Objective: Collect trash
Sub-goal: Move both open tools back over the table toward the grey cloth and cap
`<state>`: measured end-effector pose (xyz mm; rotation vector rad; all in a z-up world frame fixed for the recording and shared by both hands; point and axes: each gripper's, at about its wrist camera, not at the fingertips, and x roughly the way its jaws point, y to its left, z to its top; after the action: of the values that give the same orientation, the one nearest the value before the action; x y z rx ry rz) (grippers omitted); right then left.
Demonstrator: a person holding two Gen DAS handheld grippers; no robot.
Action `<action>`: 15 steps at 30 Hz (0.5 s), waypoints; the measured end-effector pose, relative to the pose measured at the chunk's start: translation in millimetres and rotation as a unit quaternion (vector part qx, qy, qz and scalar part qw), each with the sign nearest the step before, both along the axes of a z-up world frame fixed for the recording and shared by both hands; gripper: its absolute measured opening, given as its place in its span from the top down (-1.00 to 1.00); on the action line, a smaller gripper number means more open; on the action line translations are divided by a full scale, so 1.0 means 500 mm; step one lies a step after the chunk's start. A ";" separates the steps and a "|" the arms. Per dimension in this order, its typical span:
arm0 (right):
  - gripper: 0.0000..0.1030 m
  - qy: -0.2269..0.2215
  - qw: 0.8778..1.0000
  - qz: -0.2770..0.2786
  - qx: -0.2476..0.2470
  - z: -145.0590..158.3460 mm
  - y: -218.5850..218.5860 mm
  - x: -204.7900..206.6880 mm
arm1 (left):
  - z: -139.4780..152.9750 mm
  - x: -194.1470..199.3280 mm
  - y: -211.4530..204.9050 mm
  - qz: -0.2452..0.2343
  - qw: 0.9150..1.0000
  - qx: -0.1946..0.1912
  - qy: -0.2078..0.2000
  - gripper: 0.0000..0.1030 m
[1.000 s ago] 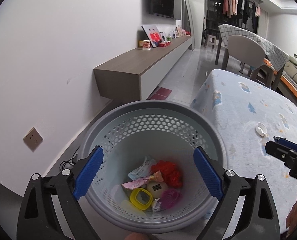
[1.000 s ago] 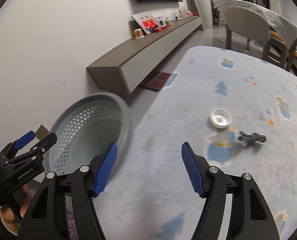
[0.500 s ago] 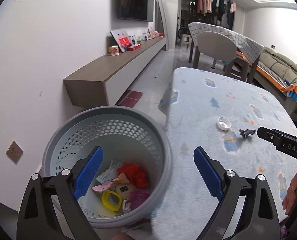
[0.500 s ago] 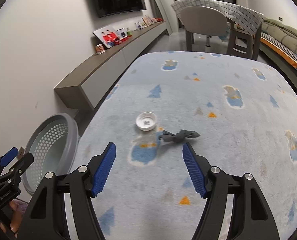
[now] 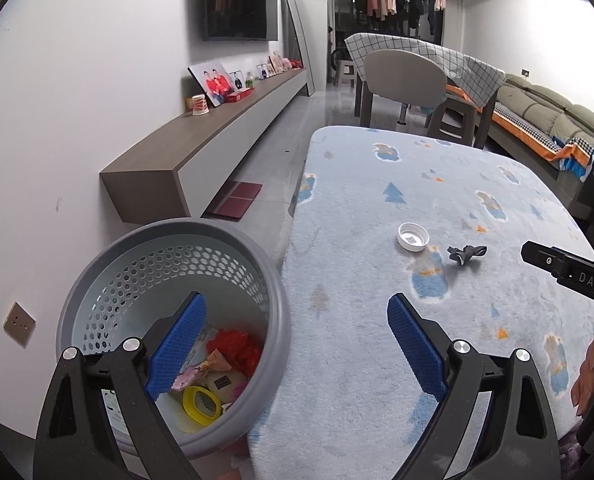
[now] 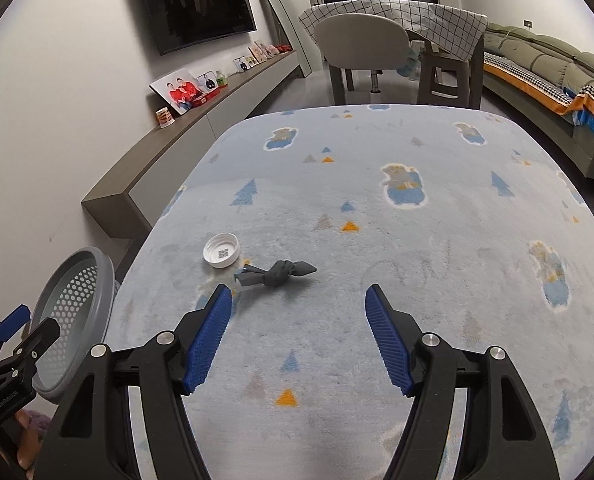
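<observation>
- The table (image 6: 437, 280) with its fluffy blue cover now fills most of the right view; a second ago the basket took up the lower left.
- Gray basket (image 5: 273, 292) has slid down-left of the left gripper (image 5: 297, 344), whose jaws are wide apart, holding nothing.
- Right gripper (image 6: 299, 336) has swung over the table, jaws spread, empty.
- Knotted gray scrap (image 6: 277, 274) sits just ahead of its left finger.
- White cap (image 6: 221, 250) lies right beside the scrap, further left.
</observation>
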<state>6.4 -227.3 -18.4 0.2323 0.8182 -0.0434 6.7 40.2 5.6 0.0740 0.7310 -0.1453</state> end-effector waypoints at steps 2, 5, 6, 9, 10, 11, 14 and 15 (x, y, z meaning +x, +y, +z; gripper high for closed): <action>-0.29 0.004 1.000 -0.004 0.000 -0.008 -0.007 0.000 | -0.003 0.000 -0.008 -0.003 1.000 0.003 0.001 -0.75; -0.29 0.012 1.000 -0.008 0.001 -0.021 -0.015 0.005 | -0.005 0.001 -0.016 -0.006 1.000 0.005 0.002 -0.75; -0.29 0.015 1.000 -0.008 0.004 -0.026 -0.017 0.007 | -0.006 0.002 -0.019 -0.007 1.000 0.004 0.002 -0.75; -0.29 0.026 1.000 -0.004 0.013 -0.041 -0.013 0.018 | -0.010 0.005 -0.024 -0.009 1.000 0.005 0.003 -0.75; -0.29 0.029 0.999 -0.002 0.016 -0.045 -0.008 0.022 | -0.012 0.006 -0.026 -0.009 1.000 0.007 0.003 -0.75; -0.29 0.030 0.999 0.001 0.018 -0.049 -0.005 0.027 | -0.013 0.006 -0.028 -0.010 1.000 0.008 0.004 -0.75; -0.29 0.032 0.999 0.008 0.021 -0.054 0.009 0.043 | -0.016 0.007 -0.032 -0.011 1.000 0.011 0.004 -0.75; -0.29 0.033 0.999 0.010 0.021 -0.056 0.014 0.051 | -0.016 0.007 -0.032 -0.011 1.000 0.012 0.004 -0.75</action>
<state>32.1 -220.1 -46.4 0.2639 0.8883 -0.0147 10.1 24.3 -2.5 0.1038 0.7411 -0.1576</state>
